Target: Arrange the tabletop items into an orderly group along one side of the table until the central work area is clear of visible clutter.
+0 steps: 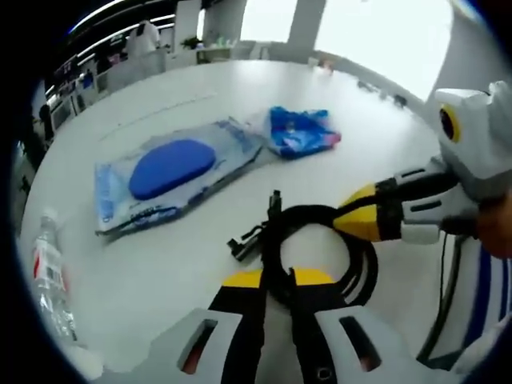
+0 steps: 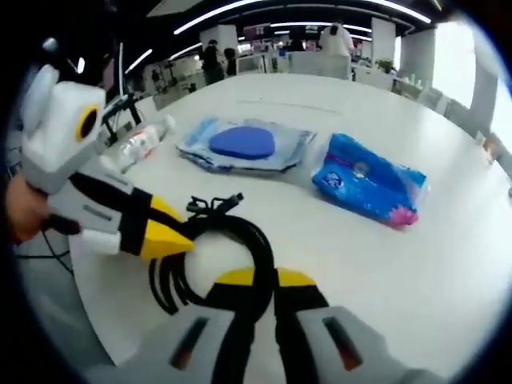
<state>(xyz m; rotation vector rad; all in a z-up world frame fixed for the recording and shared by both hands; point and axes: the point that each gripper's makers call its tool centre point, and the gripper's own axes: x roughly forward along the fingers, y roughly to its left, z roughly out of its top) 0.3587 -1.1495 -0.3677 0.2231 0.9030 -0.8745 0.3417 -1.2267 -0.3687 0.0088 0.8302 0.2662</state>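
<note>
Your left gripper (image 1: 277, 298) has its yellow-tipped jaws closed on the near edge of the coiled black cable (image 1: 320, 252), which lies on the white table (image 1: 192, 264) right in front of you. Your right gripper (image 2: 254, 296) is clamped on the same coil from the other side; in the right gripper view the cable (image 2: 228, 248) loops out from between its jaws, with the plug ends sticking up at the far side of the coil. Each gripper shows in the other's view: the right one (image 1: 360, 220) comes in from the right with its tips on the coil, and the left one (image 2: 164, 236) comes in from the left, touching the loop.

Beyond the cable, a flat clear packet with a blue oval pad inside (image 1: 172, 172) lies on the table, and just beside it a crumpled blue packet with pink print (image 1: 302, 132), the two nearly touching. A plastic water bottle with a red label (image 1: 50, 276) lies on its side near the table's edge, well apart from the cable. People stand among desks far behind the table
</note>
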